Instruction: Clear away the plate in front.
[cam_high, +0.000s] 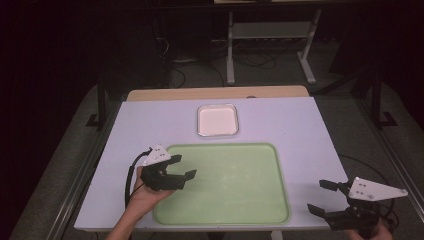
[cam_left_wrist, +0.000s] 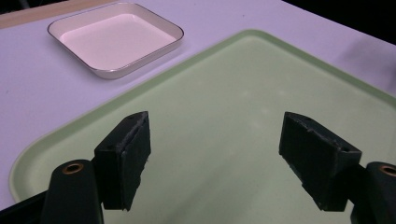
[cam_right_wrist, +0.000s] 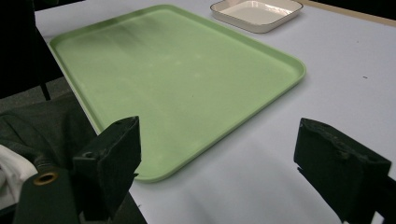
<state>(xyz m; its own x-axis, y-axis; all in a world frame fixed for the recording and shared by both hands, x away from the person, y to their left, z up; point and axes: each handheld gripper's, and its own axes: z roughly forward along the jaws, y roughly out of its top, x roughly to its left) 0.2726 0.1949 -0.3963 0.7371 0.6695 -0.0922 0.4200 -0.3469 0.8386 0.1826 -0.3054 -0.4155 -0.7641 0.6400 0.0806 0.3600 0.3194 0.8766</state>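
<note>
Fingers of both the left gripper (cam_high: 183, 166) and the right gripper (cam_high: 318, 196) stand spread and grasp nothing, the left over the near-left corner of the bare green tray (cam_high: 250, 150), the right beside its right rim above the white table (cam_high: 310, 140), with a white dish (cam_high: 217, 121) just beyond the tray.

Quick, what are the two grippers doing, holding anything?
Left gripper: open, holding nothing, over the green tray.
Right gripper: open, holding nothing, beside the tray.
</note>
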